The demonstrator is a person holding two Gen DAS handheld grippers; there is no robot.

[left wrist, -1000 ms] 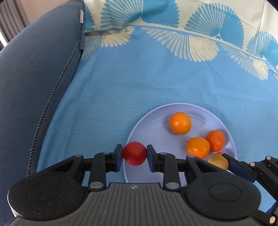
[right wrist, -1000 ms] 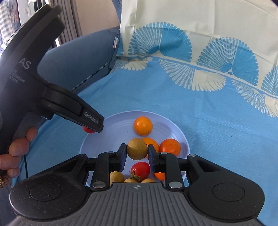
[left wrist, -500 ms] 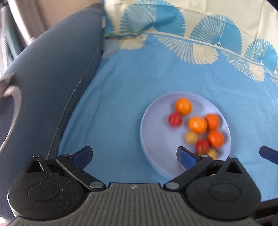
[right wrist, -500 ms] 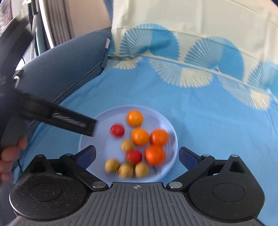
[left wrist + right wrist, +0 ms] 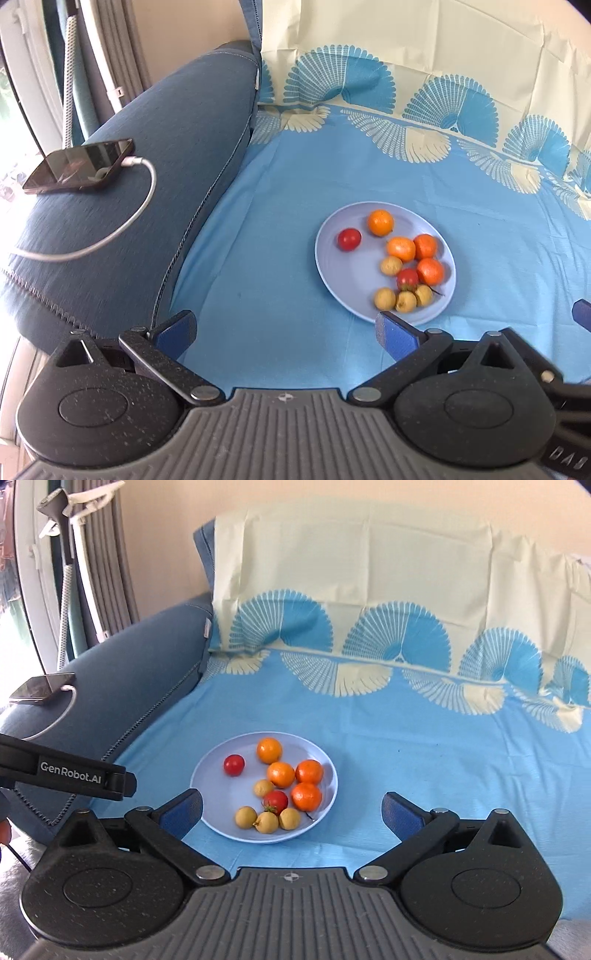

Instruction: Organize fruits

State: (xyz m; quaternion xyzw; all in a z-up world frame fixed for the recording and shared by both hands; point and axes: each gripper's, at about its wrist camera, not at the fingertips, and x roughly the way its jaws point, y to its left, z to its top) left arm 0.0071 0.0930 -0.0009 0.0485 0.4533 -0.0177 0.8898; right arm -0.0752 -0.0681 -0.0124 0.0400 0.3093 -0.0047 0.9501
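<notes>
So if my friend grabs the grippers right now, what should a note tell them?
Left gripper: jaws wide open, nothing between them, held back from the plate.
Right gripper: jaws wide open, empty too.
Fruit: all on the plate on the blue cloth. Four oranges, two red tomatoes and four small yellow fruits.
Done: no loose fruit visible on the cloth.
Left: probably nothing, or grouping the fruits by kind; one tomato sits apart from the other.
</notes>
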